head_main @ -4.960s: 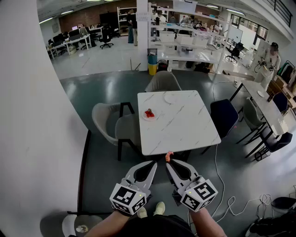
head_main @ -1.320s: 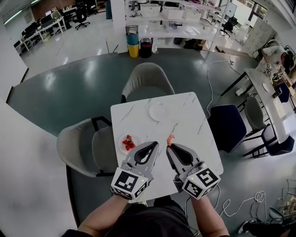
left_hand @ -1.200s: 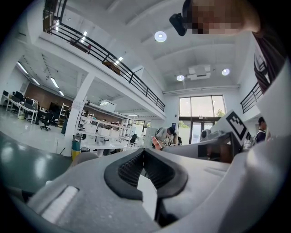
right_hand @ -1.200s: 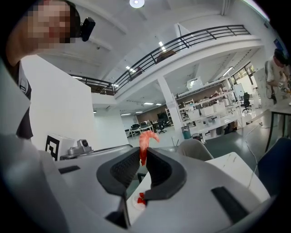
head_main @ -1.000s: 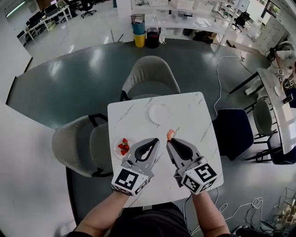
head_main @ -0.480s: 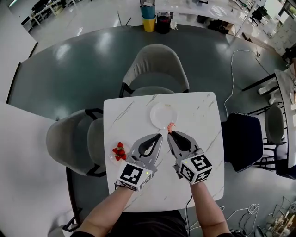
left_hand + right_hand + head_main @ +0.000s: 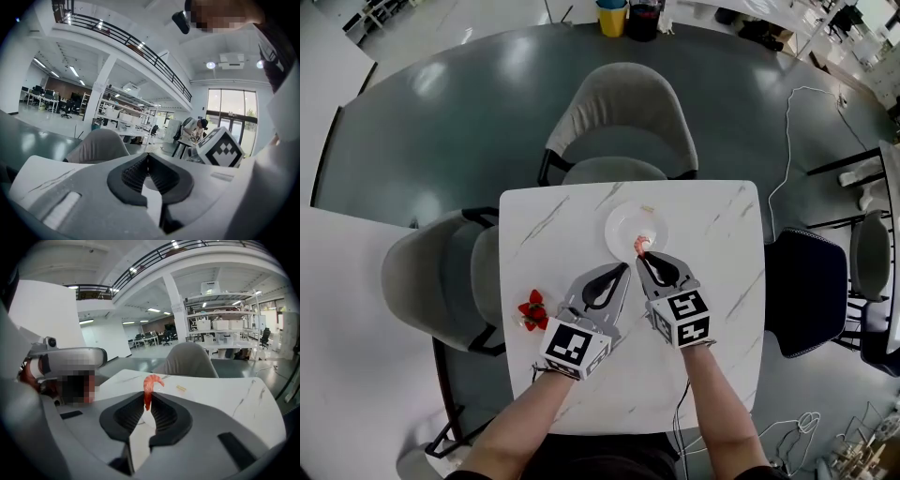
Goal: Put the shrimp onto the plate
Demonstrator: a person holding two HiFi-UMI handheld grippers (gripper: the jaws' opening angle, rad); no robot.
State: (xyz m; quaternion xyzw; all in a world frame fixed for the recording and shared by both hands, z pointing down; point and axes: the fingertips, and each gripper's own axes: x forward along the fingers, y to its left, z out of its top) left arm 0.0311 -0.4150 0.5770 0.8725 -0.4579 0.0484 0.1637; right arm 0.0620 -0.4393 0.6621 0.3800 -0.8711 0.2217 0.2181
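My right gripper (image 7: 643,255) is shut on an orange-pink shrimp (image 7: 641,245), which sticks up from its jaw tips over the near edge of a round white plate (image 7: 624,224) on the marble table (image 7: 544,220). The right gripper view has the shrimp (image 7: 150,386) curled above the closed jaws of my right gripper (image 7: 146,405). To its left, my left gripper (image 7: 624,270) is shut with nothing in it. In the left gripper view the ribbed pads of my left gripper (image 7: 148,158) are pressed together. A tiny yellowish scrap (image 7: 648,208) lies on the plate.
A small dish of red strawberries (image 7: 531,310) sits at the table's left edge. Grey chairs stand at the far side (image 7: 618,117) and the left side (image 7: 441,277); a dark blue chair (image 7: 811,291) stands at the right. A cable (image 7: 788,141) runs over the green floor.
Both grippers moved forward over the table. The right gripper carried the shrimp from the table's middle to the near edge of the white plate. The strawberry dish now lies behind the left gripper.
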